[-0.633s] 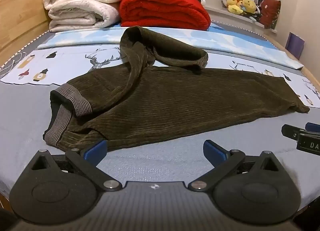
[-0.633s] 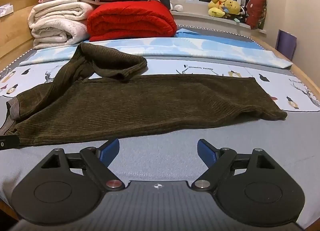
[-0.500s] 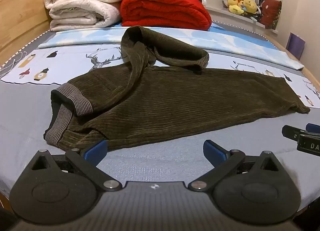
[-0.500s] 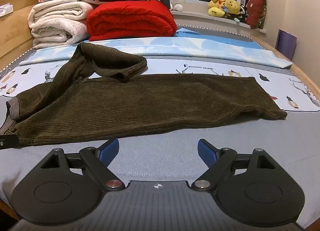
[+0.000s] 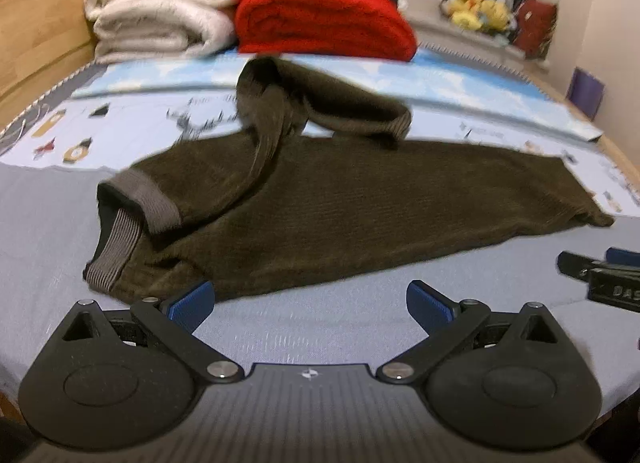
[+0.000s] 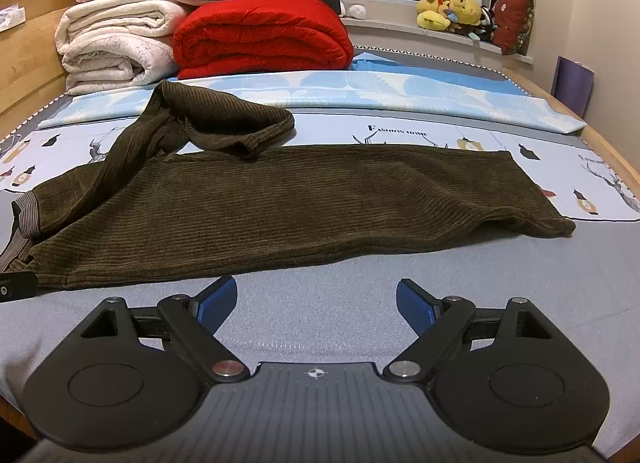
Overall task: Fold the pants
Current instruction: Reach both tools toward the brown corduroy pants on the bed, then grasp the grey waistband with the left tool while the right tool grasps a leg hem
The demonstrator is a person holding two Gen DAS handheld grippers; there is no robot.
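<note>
Left tool (image 5: 310, 299): jaws wide apart, empty; since half a second ago we see it edge nearer the waistband.
Pants (image 6: 256, 203): brown corduroy, sideways across the bed (image 6: 360, 295), one leg bunched behind, unfolded.
Right tool (image 6: 316, 303): apart, empty, unmoved.
Writing: sheet reads "Fashion home" (image 6: 398, 130).

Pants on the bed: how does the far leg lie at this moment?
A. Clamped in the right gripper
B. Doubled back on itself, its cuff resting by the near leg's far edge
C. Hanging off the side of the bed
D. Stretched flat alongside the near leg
B: the far leg of the brown corduroy pants loops back, its cuff resting by the near leg's far edge; the right gripper is open, holding nothing.
</note>
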